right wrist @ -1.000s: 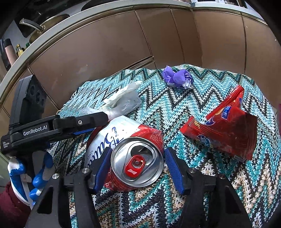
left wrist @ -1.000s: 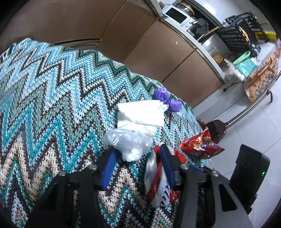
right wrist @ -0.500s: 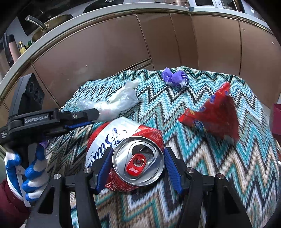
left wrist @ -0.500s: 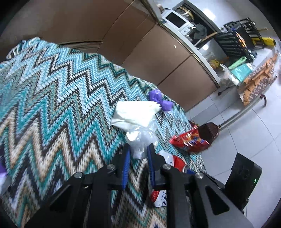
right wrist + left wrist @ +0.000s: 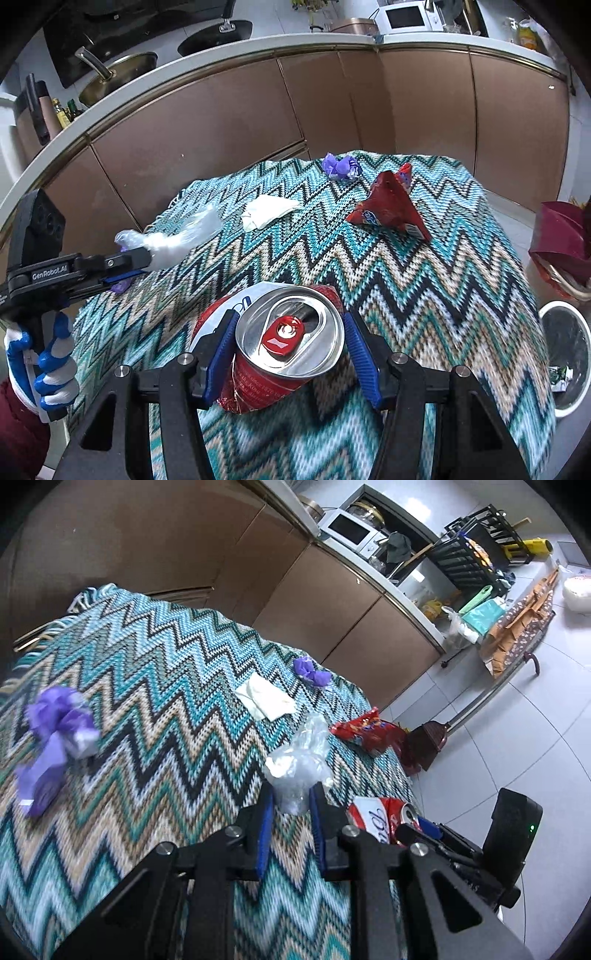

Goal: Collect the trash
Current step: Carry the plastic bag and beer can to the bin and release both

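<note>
Crushed can (image 5: 288, 343) gripped in right gripper (image 5: 291, 350), lower centre; clear plastic wrap (image 5: 299, 764) clamped in left gripper (image 5: 291, 812); bin (image 5: 565, 354) lower right, scraps inside.

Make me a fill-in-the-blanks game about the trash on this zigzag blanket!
1. The left claw pinches a crumpled clear ____ bag.
2. The right claw grips a crushed red ____.
3. The red snack wrapper lies on the ____.
4. The flat white napkin is held by ____ claw.

Missing words: plastic; can; blanket; neither

Brown kitchen cabinets (image 5: 229, 122), white tiled floor (image 5: 517, 738), microwave (image 5: 349, 531) on counter.
</note>
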